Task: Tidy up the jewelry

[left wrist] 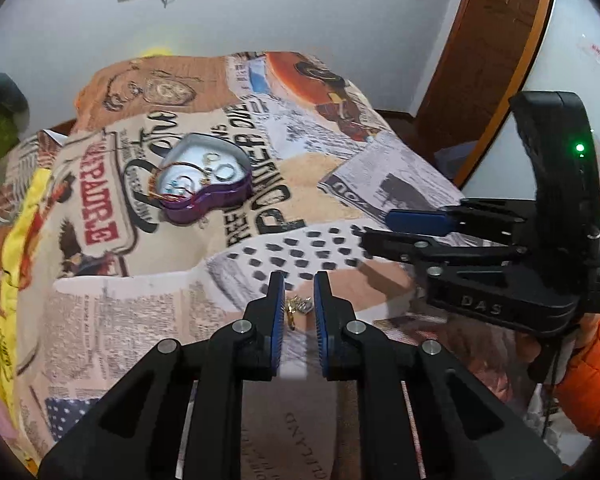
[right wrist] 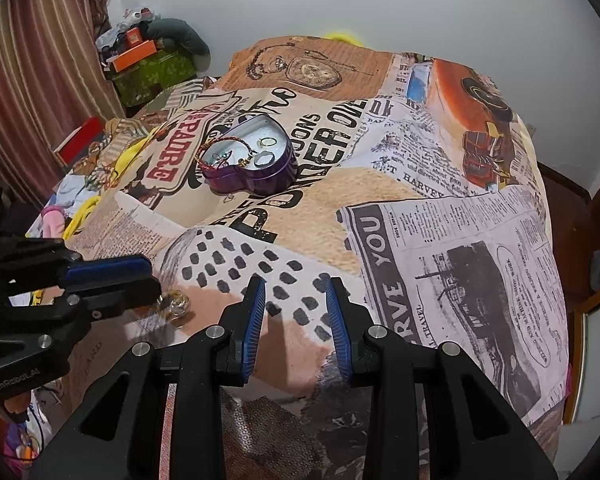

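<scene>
the left tongs point(left wrist: 299, 280) stand released, their blue pads straddling a small gold earring cluster point(left wrist: 299, 307) that lies on the printed bed cover point(left wrist: 380, 168). the cluster sits between the pads, slightly nearer the left pad, apparently touching neither. its long axis runs roughly along the fingers, near to far. the right tongs point(right wrist: 296, 286) are also released and hold nothing; the cluster point(right wrist: 174, 305) lies to their left, so the left tongs are the nearer tool. the purple heart-shaped tin point(left wrist: 204, 184), already holding rings and a chain, rests far and left of the cluster. judgement: closing the left pads is the next action.
</scene>
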Available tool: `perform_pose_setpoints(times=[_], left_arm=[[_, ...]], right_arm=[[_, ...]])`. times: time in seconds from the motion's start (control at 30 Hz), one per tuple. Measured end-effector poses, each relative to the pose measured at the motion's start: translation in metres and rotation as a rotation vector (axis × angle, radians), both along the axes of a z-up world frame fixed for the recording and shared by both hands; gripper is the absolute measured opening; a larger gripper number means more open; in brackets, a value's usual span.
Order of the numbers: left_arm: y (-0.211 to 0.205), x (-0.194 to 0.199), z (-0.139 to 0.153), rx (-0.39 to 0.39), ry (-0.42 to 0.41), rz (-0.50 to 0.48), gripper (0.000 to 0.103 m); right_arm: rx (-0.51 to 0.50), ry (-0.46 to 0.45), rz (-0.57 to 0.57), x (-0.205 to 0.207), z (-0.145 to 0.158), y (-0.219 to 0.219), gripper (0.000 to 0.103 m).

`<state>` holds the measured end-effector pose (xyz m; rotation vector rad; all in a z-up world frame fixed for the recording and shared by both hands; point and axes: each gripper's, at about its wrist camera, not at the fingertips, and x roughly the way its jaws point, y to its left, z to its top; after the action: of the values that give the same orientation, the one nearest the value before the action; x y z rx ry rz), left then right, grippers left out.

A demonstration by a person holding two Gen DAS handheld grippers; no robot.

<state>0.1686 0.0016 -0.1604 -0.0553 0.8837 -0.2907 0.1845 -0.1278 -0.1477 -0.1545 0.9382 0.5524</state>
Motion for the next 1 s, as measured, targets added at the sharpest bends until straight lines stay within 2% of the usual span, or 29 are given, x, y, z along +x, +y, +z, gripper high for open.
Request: perform_pose_setpoints(times=[0.27, 0.4, 0.6, 0.83, 1.0], left_arm=[[0.032, -0.006, -0.015, 0.057, 0.052, 0.095, 0.014], [0.038, -0.013, -0.025, 0.053, 0.078, 0.094, 0.016], [0.038, -0.016, -0.029, 0.051, 0.062, 0.099, 0.029], [0.045, -0.012, -0.033, 0.039, 0.065, 0.103, 0.030], [0.045, -0.009, -0.036, 0.024, 0.070, 0.094, 0.030]], right_arm=[[0.017, 0.011, 0.009, -0.003, 0.000, 0.000, 0.029], [0.013, 0.020, 0.038, -0.005, -0.002, 0.009, 0.029], [-0.009, 0.030, 0.130, -0.011, -0.007, 0.034, 0.029], [-0.086, 0.047, 0.222, -0.008, -0.022, 0.062, 0.029], [-0.074, 0.059, 0.289, -0.005, -0.023, 0.071, 0.029]])
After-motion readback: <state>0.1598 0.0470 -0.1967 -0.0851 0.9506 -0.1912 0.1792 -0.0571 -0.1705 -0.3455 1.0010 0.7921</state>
